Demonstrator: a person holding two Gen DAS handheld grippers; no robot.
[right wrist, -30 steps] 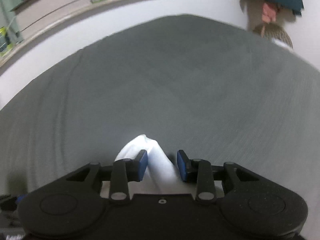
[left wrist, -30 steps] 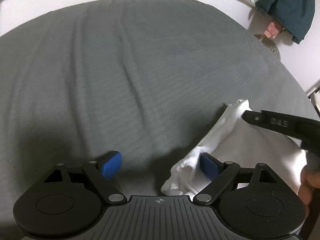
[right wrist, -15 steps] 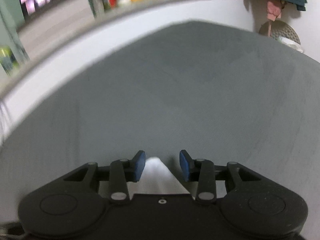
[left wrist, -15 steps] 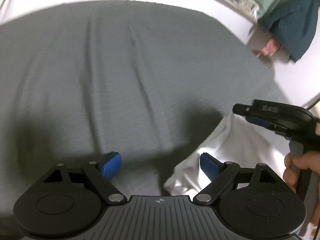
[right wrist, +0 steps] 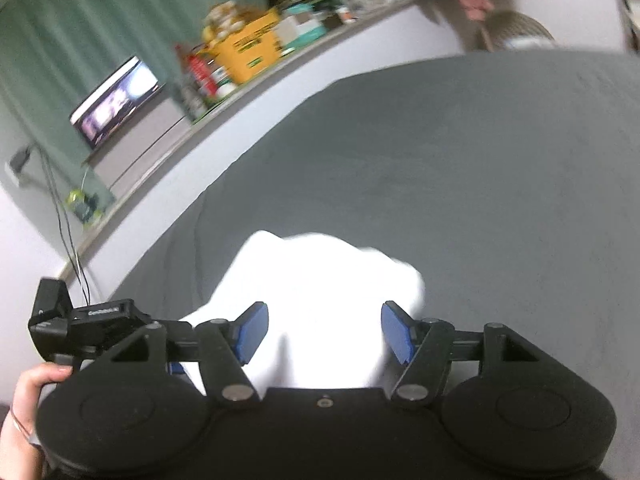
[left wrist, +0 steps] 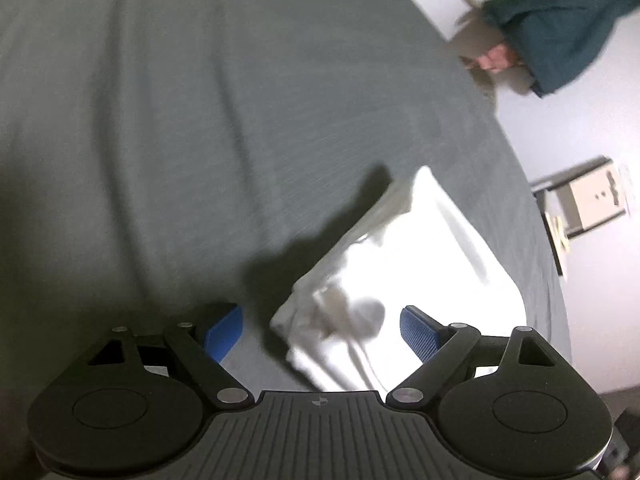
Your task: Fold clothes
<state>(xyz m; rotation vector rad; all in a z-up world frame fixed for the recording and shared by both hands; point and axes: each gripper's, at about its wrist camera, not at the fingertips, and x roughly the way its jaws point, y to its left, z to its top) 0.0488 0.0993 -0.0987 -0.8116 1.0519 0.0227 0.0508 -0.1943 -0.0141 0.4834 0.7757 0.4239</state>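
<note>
A folded white garment (left wrist: pixel 404 276) lies on the grey bed sheet (left wrist: pixel 200 120), bright under the light. My left gripper (left wrist: pixel 320 332) hangs wide open over the garment's near corner. The cloth runs between its blue pads (left wrist: pixel 418 336) without being pressed. In the right wrist view the same garment (right wrist: pixel 320 292) lies under and ahead of my right gripper (right wrist: pixel 324 334). The right gripper's jaws are opening, and its pads (right wrist: pixel 252 332) stand clear of the cloth on either side. A hand (right wrist: pixel 28 400) at the lower left holds the other tool.
The grey sheet (right wrist: pixel 480 160) spreads far and to the right. A dark teal garment (left wrist: pixel 560 28) hangs on the wall beyond the bed. A ledge with a yellow box (right wrist: pixel 248 52) and a lit screen (right wrist: pixel 116 100) runs behind. A small white unit (left wrist: pixel 592 200) stands beside the bed.
The right gripper released the garment's raised corner, spread its jaws and pulled back out of the left wrist view. The white cloth dropped flat. The left gripper tilted down toward the garment.
</note>
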